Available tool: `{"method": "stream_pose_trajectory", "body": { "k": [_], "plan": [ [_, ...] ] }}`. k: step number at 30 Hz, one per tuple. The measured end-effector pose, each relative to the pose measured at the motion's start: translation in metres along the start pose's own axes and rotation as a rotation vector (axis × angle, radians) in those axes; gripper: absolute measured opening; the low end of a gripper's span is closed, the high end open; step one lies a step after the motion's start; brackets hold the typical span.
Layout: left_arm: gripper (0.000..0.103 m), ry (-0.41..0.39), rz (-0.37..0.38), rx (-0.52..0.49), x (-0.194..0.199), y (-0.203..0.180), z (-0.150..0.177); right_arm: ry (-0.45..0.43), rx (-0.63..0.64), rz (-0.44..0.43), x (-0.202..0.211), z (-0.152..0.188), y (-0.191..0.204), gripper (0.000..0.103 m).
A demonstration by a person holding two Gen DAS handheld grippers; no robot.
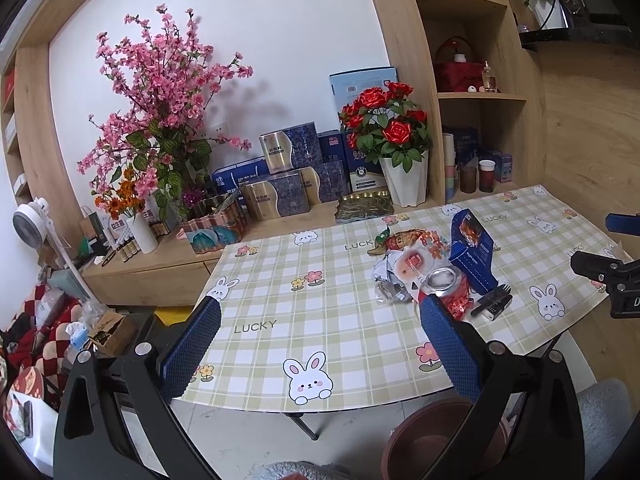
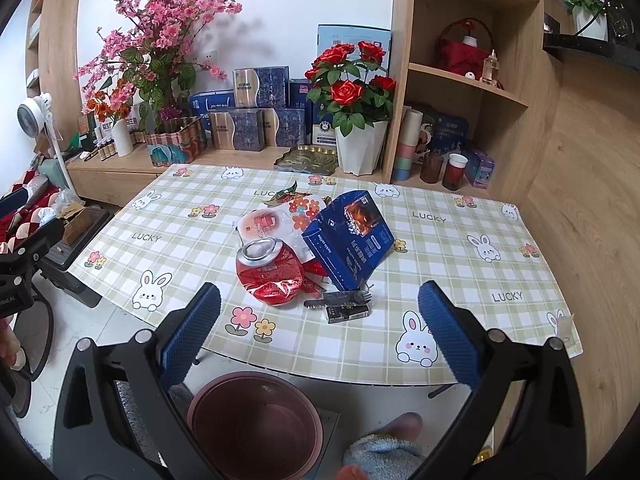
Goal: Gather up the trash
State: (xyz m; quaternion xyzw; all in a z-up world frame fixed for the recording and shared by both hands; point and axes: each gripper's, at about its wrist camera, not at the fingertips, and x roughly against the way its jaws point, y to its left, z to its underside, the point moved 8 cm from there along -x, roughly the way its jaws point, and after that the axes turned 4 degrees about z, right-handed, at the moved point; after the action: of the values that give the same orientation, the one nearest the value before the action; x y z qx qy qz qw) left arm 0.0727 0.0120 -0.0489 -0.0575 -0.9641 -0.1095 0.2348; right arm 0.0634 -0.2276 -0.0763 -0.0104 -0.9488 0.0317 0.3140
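Since it is already crushed, the red can (image 2: 269,274), lying left of the blue carton (image 2: 350,236) mid-table above the brown bin (image 2: 256,420), is judged light and best pinched across its crumpled waist; both the left gripper (image 1: 320,344) and right gripper (image 2: 320,332) are held wide open, empty.

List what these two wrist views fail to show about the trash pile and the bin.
- Brown bin: the bottom is shadowed in the right wrist view; in the left wrist view the left gripper frame covers most of it.
- Crushed red can: its label is too crumpled to read in either view.
- Blue carton: it hides the wrappers behind it in the right wrist view.
- Small black pack: its print is too small to read.
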Motion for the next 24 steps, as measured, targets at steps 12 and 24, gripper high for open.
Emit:
{"method": "stream_pose_trajectory", "body": {
  "k": [12,24],
  "plan": [
    [0.098,-0.046,0.116,0.062,-0.018,-0.005,0.011,0.054,-0.059,0.012,-0.028,0.016,-0.013,0.097],
    [0.098,0.075,0.296,0.045,-0.106,-0.036,0.044,0.144,-0.239,0.003,-0.1,0.049,-0.057,0.098]
  ]
}}
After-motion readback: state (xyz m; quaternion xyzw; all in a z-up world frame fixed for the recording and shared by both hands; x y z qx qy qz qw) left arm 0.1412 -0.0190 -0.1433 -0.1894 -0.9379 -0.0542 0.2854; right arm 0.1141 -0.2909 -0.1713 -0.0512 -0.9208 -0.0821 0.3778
